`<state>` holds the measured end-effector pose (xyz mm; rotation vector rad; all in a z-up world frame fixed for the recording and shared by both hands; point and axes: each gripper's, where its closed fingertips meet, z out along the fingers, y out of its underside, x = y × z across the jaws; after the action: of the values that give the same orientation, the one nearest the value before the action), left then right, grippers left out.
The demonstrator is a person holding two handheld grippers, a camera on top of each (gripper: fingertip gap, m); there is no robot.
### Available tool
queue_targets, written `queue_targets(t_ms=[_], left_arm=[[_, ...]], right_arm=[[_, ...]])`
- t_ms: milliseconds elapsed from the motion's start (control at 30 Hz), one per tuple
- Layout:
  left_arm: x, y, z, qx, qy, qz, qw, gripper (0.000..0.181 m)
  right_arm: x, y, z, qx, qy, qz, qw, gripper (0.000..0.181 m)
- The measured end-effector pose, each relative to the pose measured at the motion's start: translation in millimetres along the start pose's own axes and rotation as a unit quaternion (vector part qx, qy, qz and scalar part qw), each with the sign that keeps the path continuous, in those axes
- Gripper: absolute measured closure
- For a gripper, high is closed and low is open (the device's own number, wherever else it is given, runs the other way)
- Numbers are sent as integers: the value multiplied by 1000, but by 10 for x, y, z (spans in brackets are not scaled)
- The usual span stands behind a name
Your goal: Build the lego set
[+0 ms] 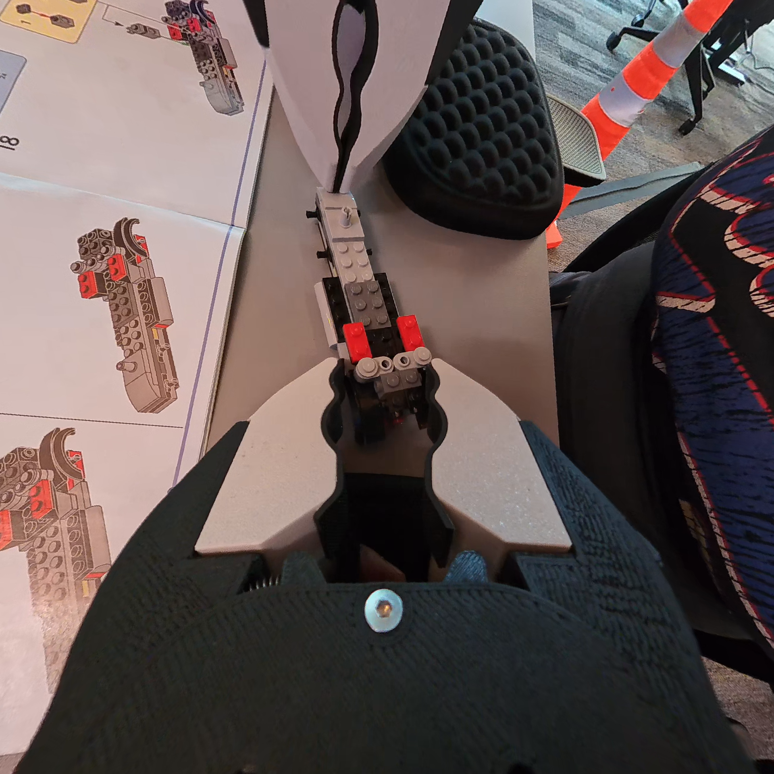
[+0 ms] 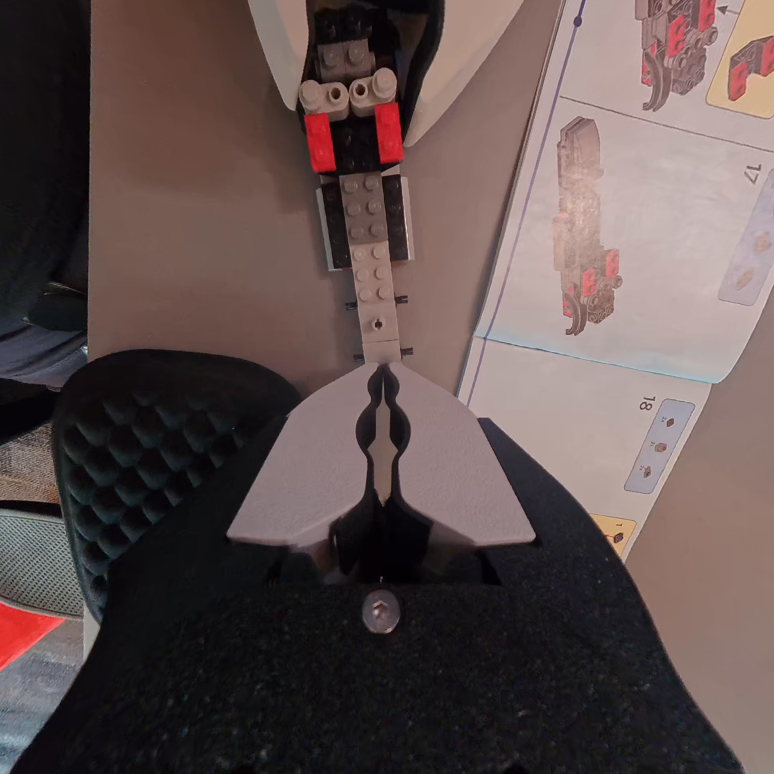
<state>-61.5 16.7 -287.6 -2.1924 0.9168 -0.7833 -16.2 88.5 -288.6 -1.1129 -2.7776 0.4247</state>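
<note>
The lego model [image 1: 364, 301] lies at mid-frame on the grey table [image 1: 469, 293], held at both ends. The left gripper [image 1: 383, 402] pinches the wide black-and-red end. The right gripper [image 2: 383, 368], fingers nearly pressed together, nips the narrow grey tip. Open instruction booklet [image 1: 125, 209] at left of the left wrist view. Judgement: keep both grips level and avoid twisting, since the thin grey neck could separate; consult the booklet before adding parts.

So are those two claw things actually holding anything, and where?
Yes, both hold the long lego model. The left gripper clamps its wide end, by the black and grey bricks; the right gripper pinches the narrow light grey tip.
</note>
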Motion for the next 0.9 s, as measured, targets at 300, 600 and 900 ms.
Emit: queue_targets(t_ms=[300,600,900], left_arm=[[6,2,3,-1,5,1,1000,145],[28,11,-8,0,10,11,1000,146],[12,-22,-28,11,18,-10,1000,146]], right_arm=[[12,16,22,-36,-32,7,999,181],[85,149,163,-119,3,-58,991,181],[188,-56,-401,125,47,56,989,172]])
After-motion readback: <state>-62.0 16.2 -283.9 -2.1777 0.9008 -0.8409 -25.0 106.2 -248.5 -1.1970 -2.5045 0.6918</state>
